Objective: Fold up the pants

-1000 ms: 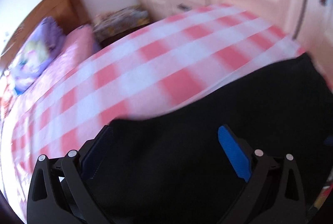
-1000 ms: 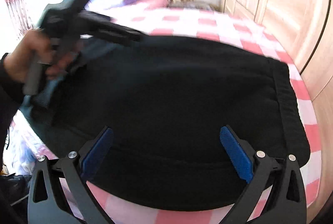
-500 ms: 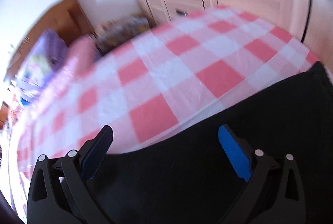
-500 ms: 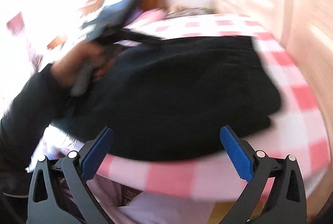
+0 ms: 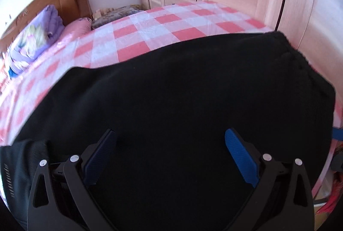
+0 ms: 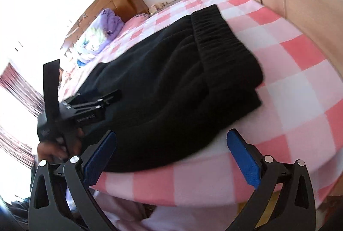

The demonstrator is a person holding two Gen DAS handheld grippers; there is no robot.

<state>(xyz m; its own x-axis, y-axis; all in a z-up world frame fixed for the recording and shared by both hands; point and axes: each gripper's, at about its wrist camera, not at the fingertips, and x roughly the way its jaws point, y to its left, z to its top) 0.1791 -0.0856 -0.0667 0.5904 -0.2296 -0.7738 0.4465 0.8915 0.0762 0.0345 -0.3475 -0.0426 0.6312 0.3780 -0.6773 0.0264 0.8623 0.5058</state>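
Pants [image 6: 171, 85] lie folded on the bed [image 6: 300, 85], waistband at 1 o'clock; both grippers' jaws gape wide, empty, apparently finished.

We see the black pants [image 6: 171, 85] lying on the bed [image 6: 300, 85], folded into a thick, rounded bundle of several layers. The fabric looks soft and fleecy, with gentle ridges running across the top layer. The ribbed elastic waistband [image 6: 216, 38] lies flat along the end of the bundle that faces the far side of the bed, and below it we can make out the stacked edges of the lower layers. The bundle rests near the foot edge of the bed. In the left wrist view the pants [image 5: 182, 102] fill the lower half as one smooth dark surface.
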